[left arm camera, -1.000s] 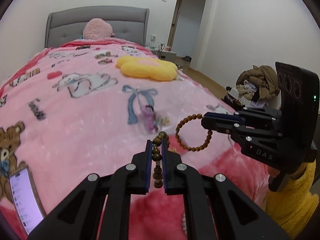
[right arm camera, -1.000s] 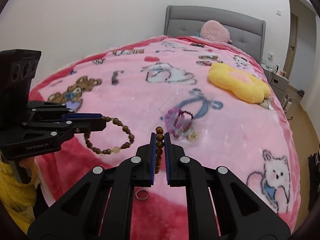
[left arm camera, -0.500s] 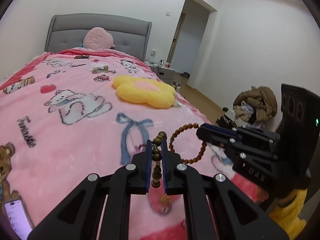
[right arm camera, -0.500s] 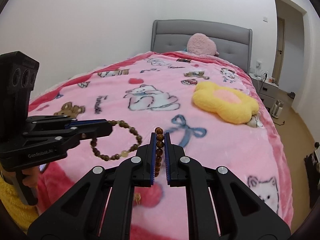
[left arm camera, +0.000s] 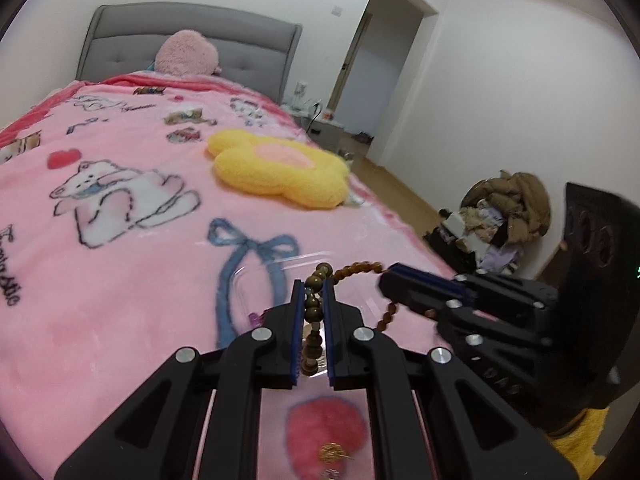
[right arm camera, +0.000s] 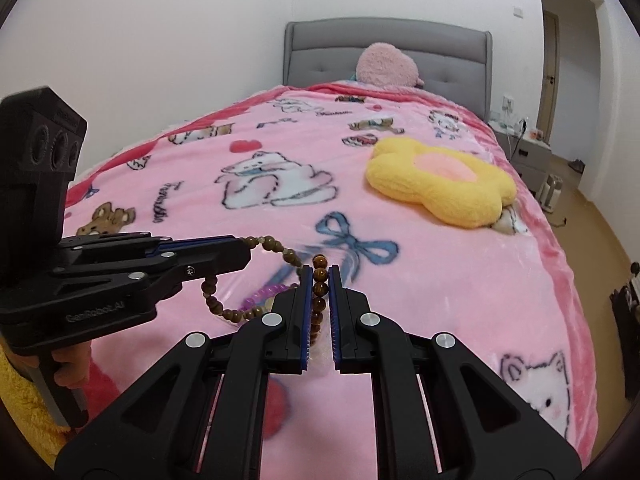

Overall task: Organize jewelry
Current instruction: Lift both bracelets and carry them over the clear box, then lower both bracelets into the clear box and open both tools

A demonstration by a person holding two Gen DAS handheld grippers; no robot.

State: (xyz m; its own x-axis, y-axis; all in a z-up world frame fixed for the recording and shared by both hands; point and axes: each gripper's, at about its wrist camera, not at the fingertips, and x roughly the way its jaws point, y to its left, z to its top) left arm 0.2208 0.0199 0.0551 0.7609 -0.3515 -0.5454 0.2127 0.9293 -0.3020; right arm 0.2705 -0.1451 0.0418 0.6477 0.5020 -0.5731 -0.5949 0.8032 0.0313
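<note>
Bedroom, pink cartoon-print blanket (right arm camera: 420,300) across bed, grey headboard (right arm camera: 388,52) at far end, pink plush pillow (right arm camera: 386,66) against it, yellow flower cushion (right arm camera: 440,184) toward right side of bed. Left gripper (left arm camera: 312,320) held above near end of blanket, pointing toward headboard, fingers nearly level; jaws narrow, pinching wooden bead bracelet (left arm camera: 312,312), beads stacked in a line between blue pads. Right gripper (right arm camera: 320,308) same attitude, jaws narrow, clamped on other side of same bracelet (right arm camera: 320,288). Bracelet loop strung between both tools, off the blanket: in right wrist view left gripper (right arm camera: 236,254) enters from left, tip on bead strand, loop sagging below it (right arm camera: 224,312); in left wrist view right gripper (left arm camera: 390,284) enters from right, tip on strand arching over from left jaws. Grippers close together, converging at an angle. Fingers under left gripper body (right arm camera: 70,368), yellow fleece sleeve (right arm camera: 24,412) below. Clear plastic bag (right arm camera: 280,280) on blanket under bracelet, over blue bow print; purple beaded item (right arm camera: 266,293) inside, partly hidden. Small gold piece (left arm camera: 332,451) on blanket near left gripper base, blurred, type unclear. Clothes pile (left arm camera: 504,212) on floor by right wall.
</note>
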